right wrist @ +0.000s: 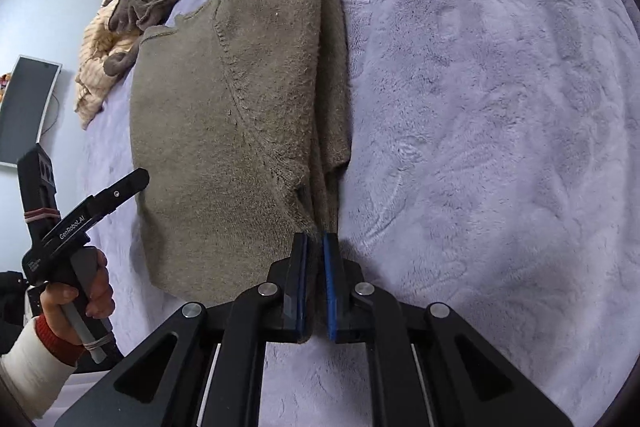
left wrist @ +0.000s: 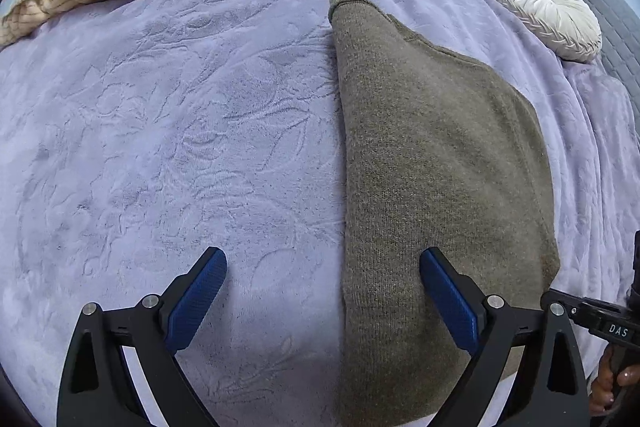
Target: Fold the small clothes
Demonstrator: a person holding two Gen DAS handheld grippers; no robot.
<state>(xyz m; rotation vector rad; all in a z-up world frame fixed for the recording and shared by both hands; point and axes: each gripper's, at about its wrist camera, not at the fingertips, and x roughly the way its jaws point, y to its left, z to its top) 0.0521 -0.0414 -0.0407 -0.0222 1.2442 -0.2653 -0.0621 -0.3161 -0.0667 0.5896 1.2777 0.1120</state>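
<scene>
Right fingers (right wrist: 315,247) pinch sweater (right wrist: 224,115) hem; left fingers (left wrist: 323,303) spread, empty. I'd lift low, fold across evenly, left pinning middle.

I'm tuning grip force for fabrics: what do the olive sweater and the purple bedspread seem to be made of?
The olive sweater looks like a fuzzy wool-type knit: matte, with visible stitch rows and seam lines. The purple bedspread looks like plush fleece or velvet, with an embossed leaf pattern and a soft sheen. Exact fibres cannot be told.
</scene>
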